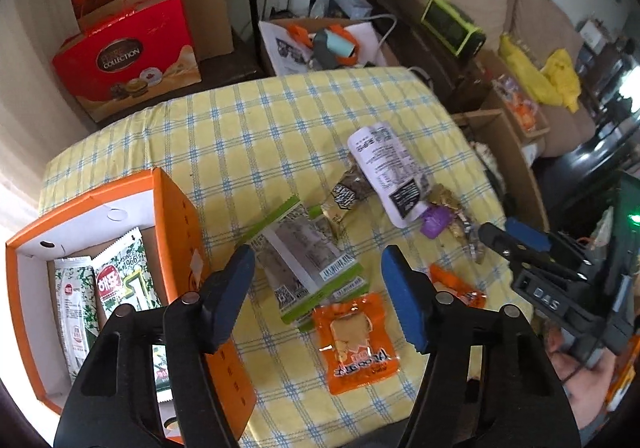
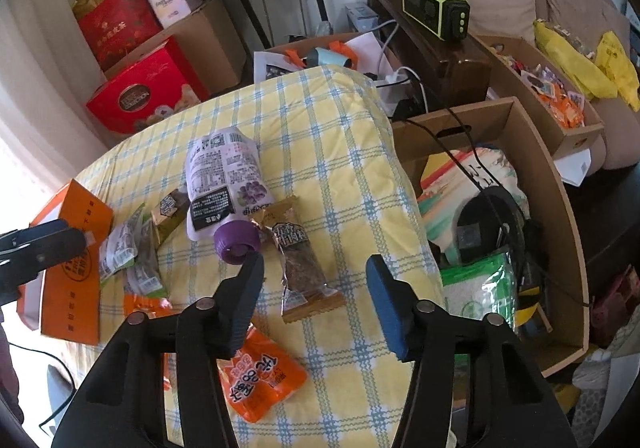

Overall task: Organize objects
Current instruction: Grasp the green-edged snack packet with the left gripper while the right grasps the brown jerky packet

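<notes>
- The task's things are loose snack packets scattered on a yellow checked tablecloth (image 1: 280, 120): a green-edged packet (image 1: 308, 268), an orange packet (image 1: 356, 340), a brown meat-snack bar (image 2: 304, 268), and a white spouted pouch with a purple cap (image 2: 224, 184).
- They all look light, thin and crinkly; the film is probably slippery and will bend, so a pinch across a sealed edge or the narrow width should hold better than one on the flat face.
- The pouch looks fuller and softer; its stiff cap (image 2: 237, 241) is likely the firmest place to take it.
- An orange box (image 1: 176, 208) stands at the left of the cloth, already holding green-and-white packets (image 1: 120, 280); it seems the likely destination.
- The left gripper (image 1: 318, 276) hovers above the green-edged packet, the orange packet just nearer the camera; its jaws stand roughly half open and hold nothing.
- The right gripper (image 2: 316, 280) points down over the brown bar, which lies between the fingers' lines below; the pads are clear of it and empty, also about half open.
- The purple cap lies just beside the right gripper's left fingertip (image 2: 252, 268); whether they touch cannot be told.
- A cardboard tray (image 2: 560, 176) of other goods sits off the table's right edge.
</notes>
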The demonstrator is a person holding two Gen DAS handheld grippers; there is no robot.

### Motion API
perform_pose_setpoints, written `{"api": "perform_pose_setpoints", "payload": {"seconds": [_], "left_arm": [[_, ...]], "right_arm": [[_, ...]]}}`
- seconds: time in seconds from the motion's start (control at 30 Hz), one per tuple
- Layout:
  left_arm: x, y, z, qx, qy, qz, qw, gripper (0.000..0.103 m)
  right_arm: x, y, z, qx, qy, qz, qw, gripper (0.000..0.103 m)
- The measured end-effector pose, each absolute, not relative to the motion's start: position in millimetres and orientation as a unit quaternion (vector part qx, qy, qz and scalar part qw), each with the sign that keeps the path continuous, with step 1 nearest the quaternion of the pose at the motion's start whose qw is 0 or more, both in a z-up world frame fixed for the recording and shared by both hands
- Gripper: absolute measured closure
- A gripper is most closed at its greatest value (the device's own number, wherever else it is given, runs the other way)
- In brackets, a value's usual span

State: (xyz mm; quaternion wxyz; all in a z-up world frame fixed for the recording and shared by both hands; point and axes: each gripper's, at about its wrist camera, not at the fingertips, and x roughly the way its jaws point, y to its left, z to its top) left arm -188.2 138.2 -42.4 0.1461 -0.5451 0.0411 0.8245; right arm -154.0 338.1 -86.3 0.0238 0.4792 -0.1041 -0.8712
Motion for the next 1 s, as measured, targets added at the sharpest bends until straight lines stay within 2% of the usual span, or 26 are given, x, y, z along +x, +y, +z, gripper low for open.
{"api": "perform_pose_setpoints", "payload": {"seconds": [0.4,0.87,0.9,0.97,1.0], "left_arm": [[-211,151,-84,-0.596,0.073,0.794,0.093,0.04],[-222,156,-91,-0.605,0.084,0.787,0.087,0.039],[-221,157,-92,-0.604,0.092,0.787,0.088,0.039],[-220,159,-92,-0.6,0.105,0.788,0.087,0.048],[-219,159,-93,-0.6,0.111,0.787,0.087,0.05]], "right_arm": [[-158,334,-92,0.483,-0.103,-0.869,0.031,0.051],[-172,323,-106,0.499,-0.067,-0.863,0.036,0.051],[-172,323,-108,0.501,-0.064,-0.863,0.034,0.053],[-173,323,-112,0.506,-0.056,-0.86,0.029,0.069],[-173,323,-113,0.506,-0.053,-0.86,0.029,0.07]]}}
